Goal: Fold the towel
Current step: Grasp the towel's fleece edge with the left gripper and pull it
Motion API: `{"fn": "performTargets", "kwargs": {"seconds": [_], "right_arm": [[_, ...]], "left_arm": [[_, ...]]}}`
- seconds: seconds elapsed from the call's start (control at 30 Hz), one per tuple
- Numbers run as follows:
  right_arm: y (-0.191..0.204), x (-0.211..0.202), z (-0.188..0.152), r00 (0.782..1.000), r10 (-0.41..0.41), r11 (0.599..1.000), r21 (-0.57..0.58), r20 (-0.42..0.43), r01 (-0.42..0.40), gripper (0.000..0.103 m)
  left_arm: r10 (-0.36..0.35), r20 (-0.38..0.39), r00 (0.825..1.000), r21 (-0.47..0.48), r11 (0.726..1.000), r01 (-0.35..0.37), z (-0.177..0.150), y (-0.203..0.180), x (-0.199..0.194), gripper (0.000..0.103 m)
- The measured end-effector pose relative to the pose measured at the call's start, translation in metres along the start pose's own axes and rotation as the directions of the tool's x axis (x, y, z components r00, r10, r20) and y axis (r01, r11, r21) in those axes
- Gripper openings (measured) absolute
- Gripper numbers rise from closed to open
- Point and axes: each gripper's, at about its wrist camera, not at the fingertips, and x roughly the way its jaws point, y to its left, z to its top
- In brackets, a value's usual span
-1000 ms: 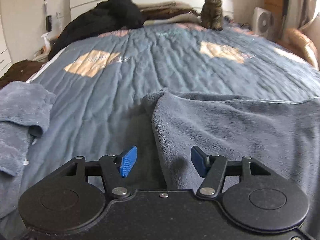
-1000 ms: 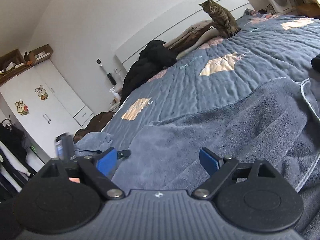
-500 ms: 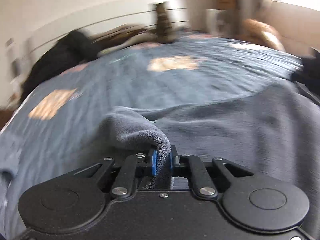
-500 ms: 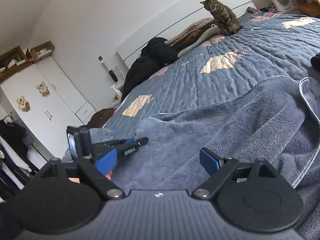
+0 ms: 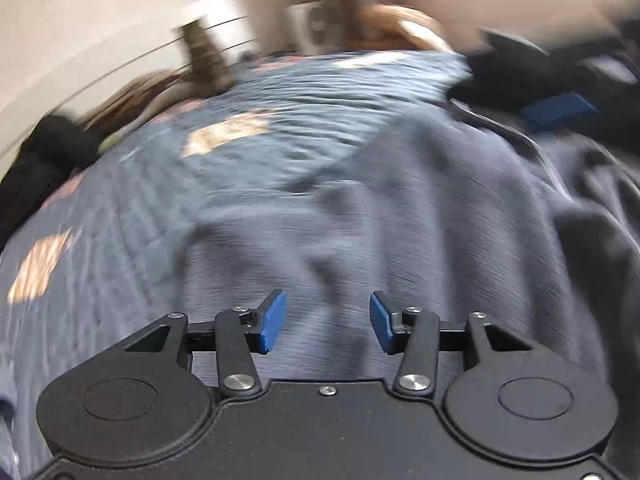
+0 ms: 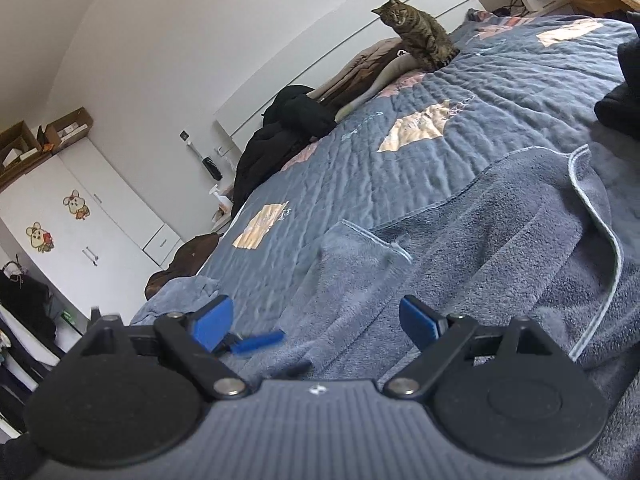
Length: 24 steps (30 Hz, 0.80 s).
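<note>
The left gripper [image 5: 327, 322] has just been opening: its blue pads [image 5: 272, 322] stand apart with nothing pinched between them, only grey-blue terry cloth lying beneath the gap. The right gripper [image 6: 316, 322] is spread wide and empty, hovering low over the same cloth; the left gripper's blurred blue fingertips show past its left pad.

The towel [image 6: 472, 240] is a large grey-blue bath towel lying on a quilted blue bedspread [image 6: 360, 168] with tan patches. One corner flap [image 6: 360, 246] is turned over onto the towel's body, its pale stitched hem showing. Another hemmed edge [image 6: 600, 220] curls in a wavy line toward the right. The left wrist view is smeared by motion.

The towel looks soft, limp and fairly light, with a plush pile that should grip well between the pads rather than slip. It will likely sag and drag, not hold a shape, so pinching at the hemmed corners, one in each gripper, looks the surest way to carry a straight fold.

A tabby cat [image 6: 420, 36] sits at the far headboard, beside dark clothing [image 6: 288, 128]. A second grey cloth [image 6: 180, 292] lies at the bed's left edge.
</note>
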Motion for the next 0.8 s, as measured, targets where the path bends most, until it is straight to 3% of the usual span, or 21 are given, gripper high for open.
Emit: {"fn": "performTargets", "kwargs": {"seconds": [0.07,0.13,0.37,0.43,0.47,0.53,0.7,0.8], "right_arm": [[-0.001,0.001,0.0,1.0,0.002,1.0,0.003,-0.001,-0.002,0.09],[0.0,0.002,-0.001,1.0,-0.001,1.0,-0.004,-0.007,0.001,0.09],[-0.003,0.008,-0.004,0.999,-0.008,1.0,-0.004,-0.032,0.008,0.09],[-0.005,0.009,-0.005,0.999,-0.015,1.0,0.002,-0.036,0.015,0.09],[-0.006,0.009,-0.005,0.999,-0.019,1.0,0.004,-0.038,0.019,0.09],[-0.008,0.009,-0.005,0.999,-0.02,1.0,0.009,-0.038,0.021,0.09],[-0.009,0.008,-0.006,0.999,-0.024,1.0,0.018,-0.04,0.024,0.09],[-0.008,0.009,-0.007,0.999,-0.023,1.0,0.013,-0.046,0.024,0.09]], "left_arm": [[0.018,0.01,1.0,-0.114,0.993,-0.017,0.011,0.028,0.009,0.044],[0.027,-0.001,1.0,-0.169,0.985,-0.026,0.021,0.04,0.02,0.044],[0.006,-0.131,0.991,-0.118,0.993,-0.022,0.023,0.029,0.078,0.046],[-0.001,-0.153,0.988,-0.106,0.994,-0.016,0.02,0.028,0.087,0.038],[-0.009,-0.145,0.989,-0.109,0.994,-0.007,0.019,0.03,0.086,0.023],[-0.009,-0.131,0.991,-0.127,0.992,-0.007,0.021,0.037,0.08,0.012],[0.078,-0.092,0.993,-0.143,0.986,-0.09,0.03,0.071,0.06,0.005],[0.182,-0.079,0.98,-0.153,0.969,-0.193,0.035,0.099,0.05,0.005]]}}
